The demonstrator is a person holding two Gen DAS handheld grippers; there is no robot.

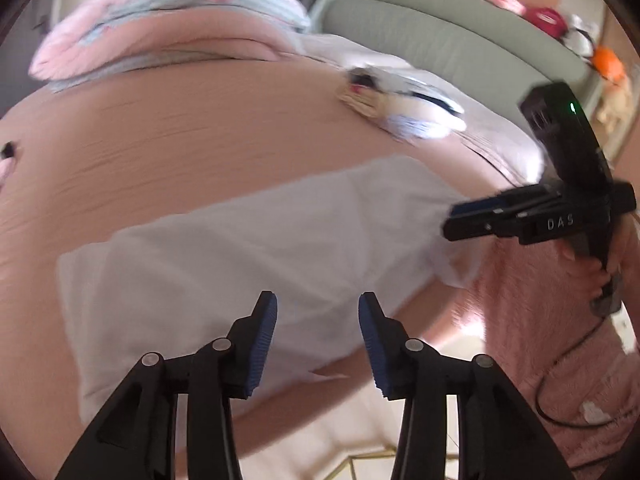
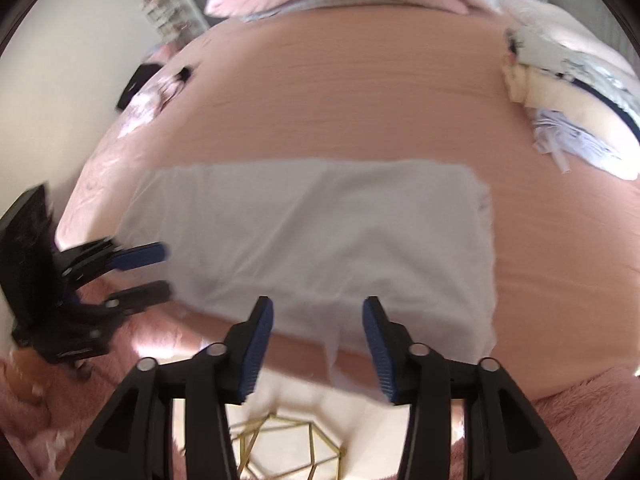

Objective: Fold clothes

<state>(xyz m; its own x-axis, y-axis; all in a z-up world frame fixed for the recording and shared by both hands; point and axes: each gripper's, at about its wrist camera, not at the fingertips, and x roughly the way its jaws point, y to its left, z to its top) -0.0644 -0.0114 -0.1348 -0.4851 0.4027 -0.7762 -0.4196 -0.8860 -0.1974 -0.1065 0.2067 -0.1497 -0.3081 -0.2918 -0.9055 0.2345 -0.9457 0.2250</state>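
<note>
Where the near edge of the bed (image 2: 560, 280) drops away: left hand-held gripper (image 1: 318, 312) and right hand-held gripper (image 2: 318, 314), both with jaws parted and nothing between the blue pads, neither touching cloth. Just beyond the fingertips: white garment (image 2: 312, 232), folded to a broad rectangle, flat on the pink bedspread, its near hem hanging slightly over the bed edge, its right end a little ragged. Judged light, thin, limp, no stiffness to speak of; likely to sag and slide if lifted from the middle, so best taken at the two near corners or along the hem, one corner per gripper, pinched through all layers. Further back, to the right: small pile of other clothes (image 2: 580, 100), pale with dark trim, well apart from the white piece. Furthest: pink and grey bedding (image 1: 168, 28) heaped at the head, with a grey-green headboard (image 1: 440, 40) beside it; detail there blurred.
</note>
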